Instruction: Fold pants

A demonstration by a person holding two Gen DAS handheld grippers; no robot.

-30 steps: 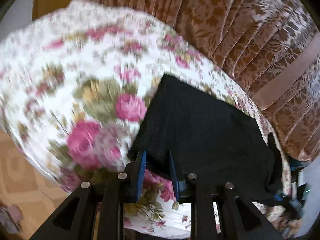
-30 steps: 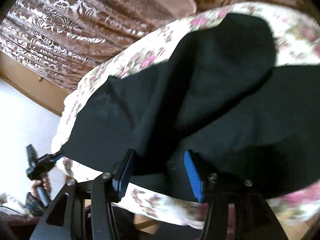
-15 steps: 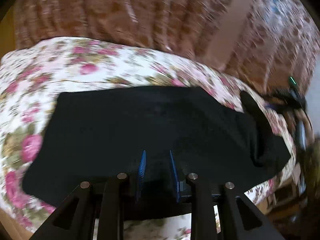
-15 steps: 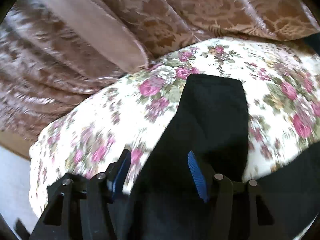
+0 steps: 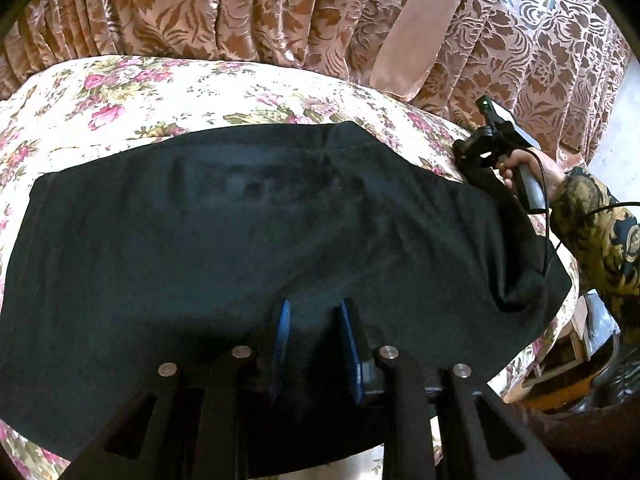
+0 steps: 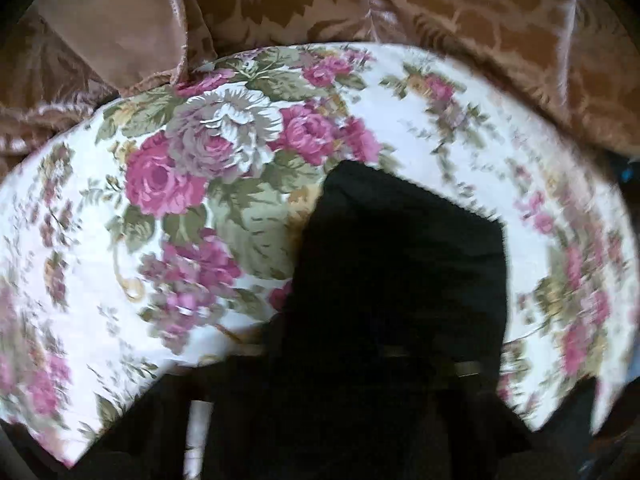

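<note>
We see a floral bedspread [image 5: 160,92] under a patterned brown curtain [image 5: 240,8]. On the bedspread the black pants [image 5: 240,220] lie spread wide. Our left gripper [image 5: 314,332] has its jaws narrowly parted with pants cloth between the blue pads. Our right gripper [image 5: 474,148], at the pants' right edge, has just closed shut on dark fabric.

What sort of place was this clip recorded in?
Probably a room in a home: black pants lie on a rose-print cloth covering a table or bed, with heavy brown patterned curtains hanging behind.
</note>
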